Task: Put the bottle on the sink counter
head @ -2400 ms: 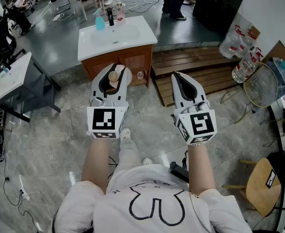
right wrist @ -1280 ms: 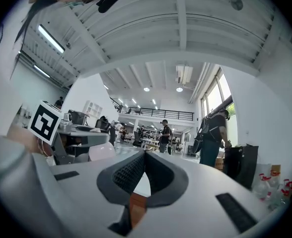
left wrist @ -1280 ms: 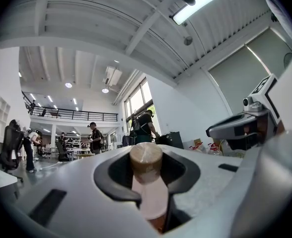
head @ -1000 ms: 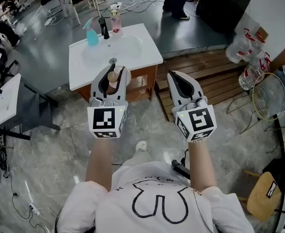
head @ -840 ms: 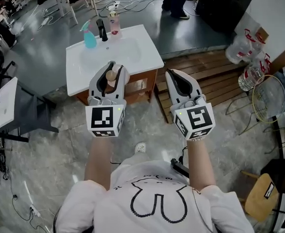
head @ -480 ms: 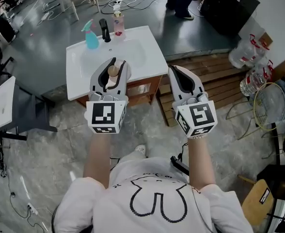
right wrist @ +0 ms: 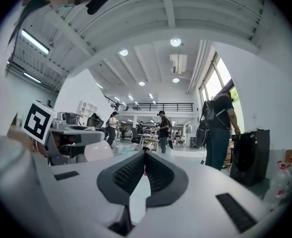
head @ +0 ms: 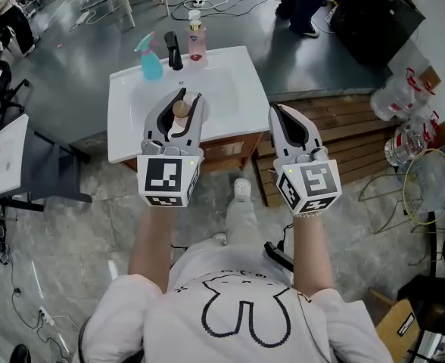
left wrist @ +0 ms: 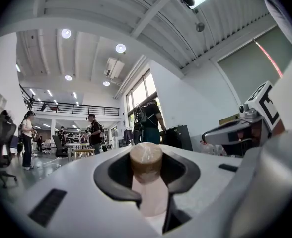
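A small bottle (head: 181,110) with a tan cap and a pale pink body stands upright between the jaws of my left gripper (head: 175,106), which is shut on it. The left gripper view has the bottle (left wrist: 146,163) in the left gripper (left wrist: 147,176), pads on both its sides. In the head view the held bottle hangs over the front part of the white sink counter (head: 128,131), near the basin. My right gripper (head: 278,112) is to the right, off the counter's right edge. Its jaws meet with nothing between them in the right gripper view (right wrist: 145,157).
At the counter's back stand a blue spray bottle (head: 150,60), a black faucet (head: 175,50) and a pink soap bottle (head: 197,41). A wooden pallet (head: 359,123) and water jugs (head: 404,97) lie to the right. A grey table (head: 3,161) is at left. People stand beyond.
The sink counter has come closer and now lies under the left gripper. Both grippers keep their pose in front of the person, the bottle still held.
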`<action>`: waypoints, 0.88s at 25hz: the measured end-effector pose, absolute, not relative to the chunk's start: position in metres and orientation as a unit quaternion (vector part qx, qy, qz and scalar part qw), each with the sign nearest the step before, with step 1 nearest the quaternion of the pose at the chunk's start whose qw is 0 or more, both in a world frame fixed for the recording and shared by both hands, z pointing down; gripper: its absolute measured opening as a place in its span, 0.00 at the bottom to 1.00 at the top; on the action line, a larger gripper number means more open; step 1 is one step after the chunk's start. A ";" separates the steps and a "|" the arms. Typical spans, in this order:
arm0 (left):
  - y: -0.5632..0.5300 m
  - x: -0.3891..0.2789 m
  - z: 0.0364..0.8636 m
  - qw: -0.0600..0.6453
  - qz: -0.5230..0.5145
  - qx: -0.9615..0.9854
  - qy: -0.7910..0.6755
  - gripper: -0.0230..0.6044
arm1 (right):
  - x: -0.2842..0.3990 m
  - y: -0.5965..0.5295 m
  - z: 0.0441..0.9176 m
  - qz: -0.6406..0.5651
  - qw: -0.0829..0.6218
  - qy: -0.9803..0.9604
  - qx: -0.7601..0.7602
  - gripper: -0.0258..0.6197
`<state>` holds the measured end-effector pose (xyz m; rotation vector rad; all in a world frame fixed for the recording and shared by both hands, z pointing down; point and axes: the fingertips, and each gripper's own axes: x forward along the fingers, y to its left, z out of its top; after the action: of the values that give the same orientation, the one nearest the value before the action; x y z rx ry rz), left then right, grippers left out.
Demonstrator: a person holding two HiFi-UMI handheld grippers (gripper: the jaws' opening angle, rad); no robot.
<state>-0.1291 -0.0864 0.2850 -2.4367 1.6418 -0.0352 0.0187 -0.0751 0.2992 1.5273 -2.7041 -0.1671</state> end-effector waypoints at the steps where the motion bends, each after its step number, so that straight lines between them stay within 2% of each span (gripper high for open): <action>1: -0.094 -0.127 0.286 0.102 -0.013 -0.824 0.557 0.22 | 0.019 -0.084 0.300 -0.054 0.016 -0.871 0.489 0.08; 22: -0.314 -0.079 0.315 0.045 -0.049 -0.809 0.584 0.22 | 0.040 -0.318 0.319 -0.017 0.053 -0.905 0.422 0.08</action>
<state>-0.0789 -0.3143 0.3154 -2.4717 1.7834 -0.1512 0.0395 -0.3181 0.3190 1.2843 -2.7500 -0.0508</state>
